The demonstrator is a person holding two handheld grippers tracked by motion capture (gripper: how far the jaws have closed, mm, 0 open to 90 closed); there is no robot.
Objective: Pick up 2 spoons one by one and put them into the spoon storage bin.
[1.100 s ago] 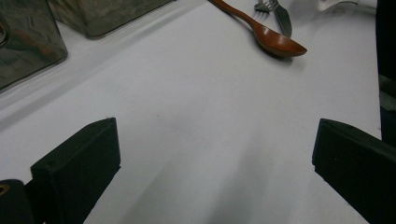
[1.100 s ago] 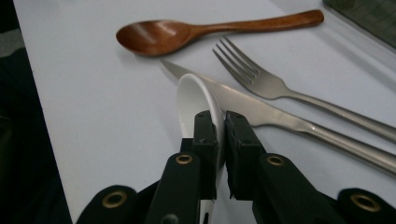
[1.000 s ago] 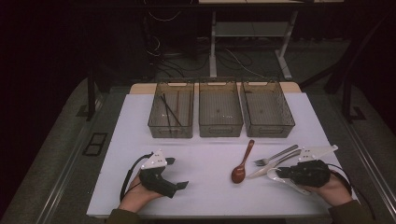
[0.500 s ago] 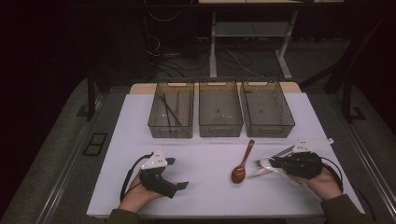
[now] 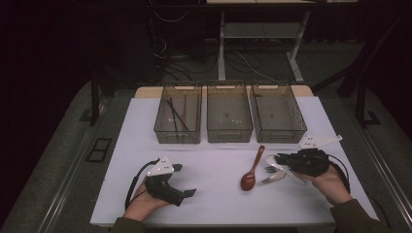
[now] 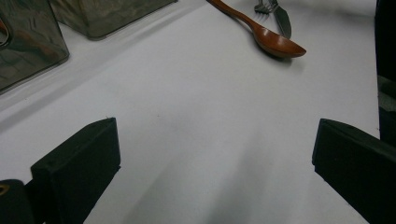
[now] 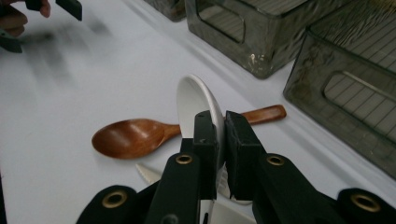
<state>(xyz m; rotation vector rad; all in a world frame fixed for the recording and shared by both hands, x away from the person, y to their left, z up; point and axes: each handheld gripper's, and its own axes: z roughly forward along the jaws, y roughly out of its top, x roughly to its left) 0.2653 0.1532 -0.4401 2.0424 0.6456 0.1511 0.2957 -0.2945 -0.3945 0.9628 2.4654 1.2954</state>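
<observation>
Right tongs (image 7: 217,135) clench a white spoon (image 7: 198,100), handle hidden; left tongs (image 6: 210,163) released

Bare table (image 5: 214,165) before three bins (image 5: 229,114)

**White spoon lifted from the cutlery pile**

The right gripper (image 5: 281,162) has moved from the table's (image 5: 214,160) near right edge, forward and toward the middle, rising a little. Its jaws are clamped on a white spoon (image 7: 198,105), which a second ago lay among the fork (image 5: 270,169) and knife (image 7: 148,172) on the table; now its bowl is raised on edge above the wooden spoon (image 5: 251,173). The hand (image 5: 333,184) behind it has followed the same way.
</observation>
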